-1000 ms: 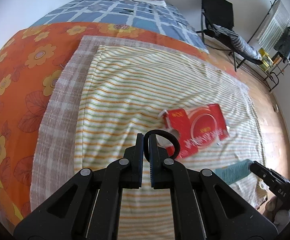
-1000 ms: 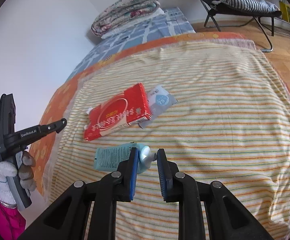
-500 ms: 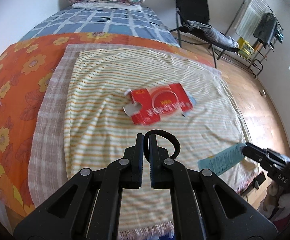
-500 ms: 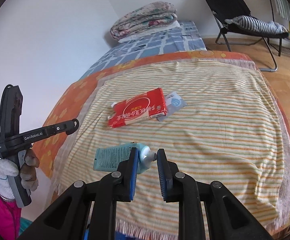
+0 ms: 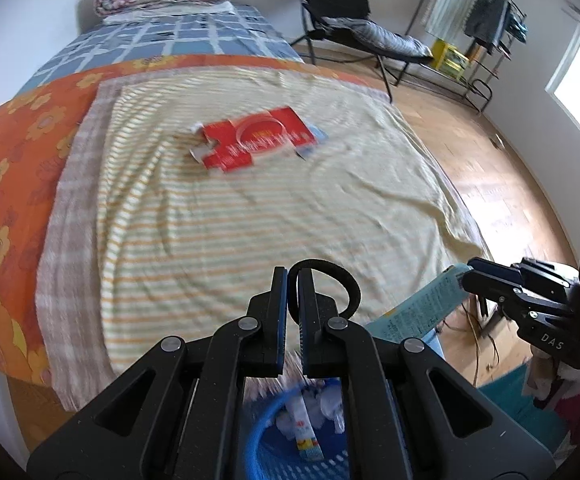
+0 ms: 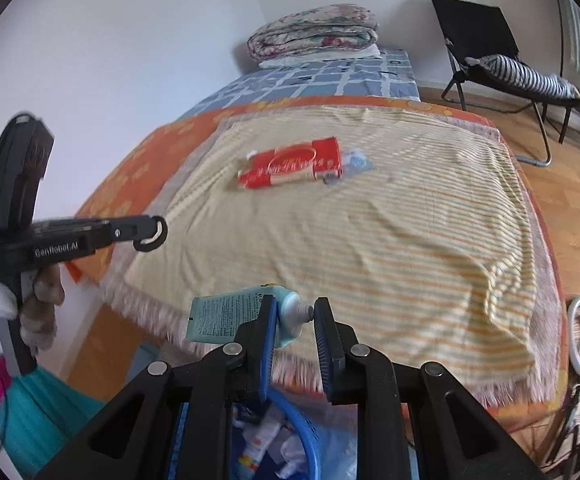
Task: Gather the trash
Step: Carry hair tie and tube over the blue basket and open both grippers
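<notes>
- The left tongs (image 5: 293, 280) are pressed together on a black elastic loop (image 5: 340, 282), which curls out to the right of the tips; in the right wrist view the loop hangs off the tip of the same tongs, which carry the writing "GenRobot.AI".
- Directly beneath both tongs sits a blue mesh basket (image 5: 255, 446) on the floor at the foot of the bed, already holding white scraps and a tube. Judging by this, the coming move is a straight drop: the basket lies below the tips, so each pair of tongs only needs to part.
- The red carton (image 5: 254, 143) lies well ahead on the striped blanket (image 5: 249, 232), long axis running left to right, with a pale blue packet (image 6: 357, 163) tucked at its right end. It looks about equally far from both hands. Its printing is too blurred to read.
- The right tongs (image 6: 294, 314) are clamped on a turquoise tube (image 6: 225, 312) near its white nozzle; the body sticks out to the left, long axis crosswise. Its small print is unreadable. The right unit shows "DAS" in the left wrist view.
</notes>
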Available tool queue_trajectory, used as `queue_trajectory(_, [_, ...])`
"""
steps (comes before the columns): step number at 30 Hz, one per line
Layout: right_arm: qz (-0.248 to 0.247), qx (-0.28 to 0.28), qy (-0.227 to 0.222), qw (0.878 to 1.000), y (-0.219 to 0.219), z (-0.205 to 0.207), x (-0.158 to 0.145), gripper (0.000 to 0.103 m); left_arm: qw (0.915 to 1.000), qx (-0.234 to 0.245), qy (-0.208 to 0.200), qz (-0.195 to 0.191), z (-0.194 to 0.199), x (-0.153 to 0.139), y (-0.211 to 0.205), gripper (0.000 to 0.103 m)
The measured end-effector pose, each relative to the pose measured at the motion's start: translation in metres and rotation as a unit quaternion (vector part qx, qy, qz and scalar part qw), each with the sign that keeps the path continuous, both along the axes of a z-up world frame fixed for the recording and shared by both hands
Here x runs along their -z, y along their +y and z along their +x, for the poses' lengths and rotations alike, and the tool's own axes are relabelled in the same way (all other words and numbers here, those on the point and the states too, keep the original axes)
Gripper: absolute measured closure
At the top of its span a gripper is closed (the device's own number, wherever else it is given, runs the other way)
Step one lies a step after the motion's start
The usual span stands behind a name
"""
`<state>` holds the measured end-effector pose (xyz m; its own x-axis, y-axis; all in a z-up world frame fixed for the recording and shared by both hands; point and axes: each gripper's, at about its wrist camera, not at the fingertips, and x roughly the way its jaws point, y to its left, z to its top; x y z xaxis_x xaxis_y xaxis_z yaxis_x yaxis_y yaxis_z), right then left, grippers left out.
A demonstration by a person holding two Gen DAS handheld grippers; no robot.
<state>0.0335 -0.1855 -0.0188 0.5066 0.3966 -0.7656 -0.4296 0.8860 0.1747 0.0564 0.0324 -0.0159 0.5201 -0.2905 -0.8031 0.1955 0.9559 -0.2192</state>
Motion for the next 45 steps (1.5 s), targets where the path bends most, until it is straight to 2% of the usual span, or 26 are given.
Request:
queue_trajectory(8, [-0.041,-0.029,-0.004,0.999,0.000,-0.041,0.012,0.085,0.9987,0.044,0.020,0.016,-0.039,0.022,-0.027,0.100])
queue_trajectory(16, [-0.064,-0.053,0.020,0.996,0.007,-0.062,0.044,0.085,0.9946,0.069,0.065,0.040,-0.070,0.064,-0.039,0.100])
queue_trajectory(25, [-0.084,-0.080,0.050,0.992,0.018,-0.076,0.073,0.085,0.9892,0.089,0.100,0.060,-0.087,0.095,-0.049,0.100])
queue_trajectory(38, [-0.092,-0.095,0.080,0.988,0.025,-0.083,0.091,0.084,0.9828,0.105,0.133,0.075,-0.094,0.113,-0.059,0.099])
queue_trajectory(40, [-0.092,-0.096,0.082,0.988,0.026,-0.083,0.092,0.083,0.9821,0.105,0.137,0.075,-0.093,0.115,-0.060,0.094])
queue_trajectory(43, [-0.092,-0.094,0.082,0.988,0.026,-0.083,0.092,0.077,0.9817,0.103,0.141,0.076,-0.093,0.118,-0.061,0.074])
queue_trajectory(45, [-0.092,-0.093,0.084,0.988,0.026,-0.082,0.092,0.076,0.9815,0.103,0.141,0.077,-0.093,0.118,-0.061,0.072])
